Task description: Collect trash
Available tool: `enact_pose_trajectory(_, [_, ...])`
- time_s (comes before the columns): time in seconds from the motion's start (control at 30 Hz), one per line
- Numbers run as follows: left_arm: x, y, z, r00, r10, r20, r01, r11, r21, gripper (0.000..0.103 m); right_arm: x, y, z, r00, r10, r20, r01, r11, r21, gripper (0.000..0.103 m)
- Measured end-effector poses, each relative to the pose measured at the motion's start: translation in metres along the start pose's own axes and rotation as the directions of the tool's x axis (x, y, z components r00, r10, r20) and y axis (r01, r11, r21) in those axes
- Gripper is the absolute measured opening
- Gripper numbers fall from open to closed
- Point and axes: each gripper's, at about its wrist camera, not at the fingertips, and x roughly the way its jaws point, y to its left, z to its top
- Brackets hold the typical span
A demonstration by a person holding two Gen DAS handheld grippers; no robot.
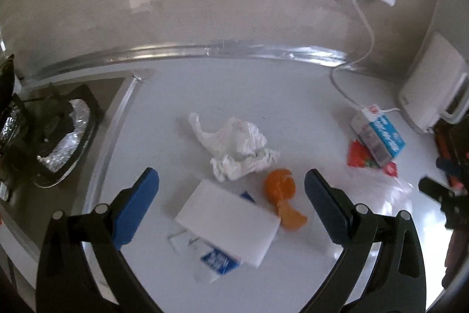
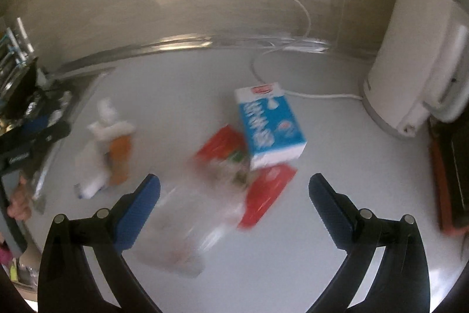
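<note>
Trash is spread over the white countertop (image 1: 293, 96), all of it near the milk carton (image 2: 268, 125), so using that as the landmark. The carton lies on its side, blue and white, long axis running from its red-tagged top, nearest the back wall, toward the camera in the right wrist view, tilted a bit to the right. The writing on it is white on blue but too smeared to read, and the brand tag is just a red blob.

Under the carton and sticking out on both sides is a red wrapper (image 2: 265, 195), w/ a clear plastic bag (image 2: 181, 228) in front of it. That part is very blurry, can't make out the print.

Left of the carton in the left wrist view: a crumpled white tissue (image 1: 237, 148), an orange peel (image 1: 281, 192) in two bits just beside it, and a white box (image 1: 228, 225) lying flat, long axis diagonal. It sits on a blue and white packet (image 1: 217, 258) whose lettering is unreadable and mostly hidden under the box.

The left gripper (image 1: 231, 189) has its jaws spread wide w/ nothing between them, hovering over the box and peel. The right gripper (image 2: 234, 192) is the same, wide apart and empty, over the clear bag.

Behind the carton a white cord (image 2: 296, 5) runs to a white kettle (image 2: 410, 63), cut off at the right edge. A foil-lined stove burner (image 1: 58, 137) is far left of the carton, partly out of frame.
</note>
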Motion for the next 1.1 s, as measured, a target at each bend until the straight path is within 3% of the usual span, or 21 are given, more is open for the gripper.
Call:
enact_pose_trajectory(0.23, [0.053, -0.009, 0.015, 0.995, 0.051, -0.081, -0.052, 0.999, -0.006, 0.095, 0.077, -0.029, 0.034, 0.995, -0.002, -0.1, 0.0, 1.0, -0.02, 0.101])
enact_pose_trajectory(0.57, [0.088, -0.017, 0.025, 0.987, 0.101, -0.127, -0.103, 0.995, -0.008, 0.093, 0.119, -0.036, 0.043, 0.989, 0.025, -0.144, -0.033, 0.998, -0.056, 0.1])
enact_pose_trajectory(0.6, [0.09, -0.018, 0.026, 0.986, 0.097, -0.136, -0.099, 0.995, -0.01, 0.09, 0.121, -0.036, 0.044, 0.989, 0.024, -0.145, -0.033, 0.998, -0.058, 0.1])
enact_pose_trajectory(0.67, [0.096, -0.021, 0.027, 0.985, 0.09, -0.15, -0.092, 0.996, -0.01, 0.068, 0.124, -0.037, 0.046, 0.989, 0.03, -0.146, -0.04, 0.997, -0.062, 0.1])
enact_pose_trajectory(0.7, [0.1, -0.021, 0.028, 0.982, 0.093, -0.163, -0.094, 0.996, -0.004, 0.062, 0.125, -0.037, 0.046, 0.989, 0.034, -0.144, -0.044, 0.997, -0.065, 0.094])
enact_pose_trajectory(0.77, [0.108, -0.022, 0.028, 0.978, 0.097, -0.187, -0.097, 0.995, 0.01, 0.03, 0.126, -0.037, 0.046, 0.987, 0.045, -0.153, -0.056, 0.996, -0.067, 0.079])
enact_pose_trajectory(0.83, [0.112, -0.021, 0.027, 0.976, 0.09, -0.198, -0.089, 0.996, 0.012, 0.013, 0.126, -0.037, 0.047, 0.988, 0.044, -0.146, -0.055, 0.996, -0.071, 0.066])
enact_pose_trajectory(1.1, [0.086, -0.015, 0.035, 0.992, 0.062, -0.112, -0.06, 0.998, 0.022, 0.007, 0.112, -0.039, 0.054, 0.995, 0.049, -0.092, -0.054, 0.997, -0.059, 0.066])
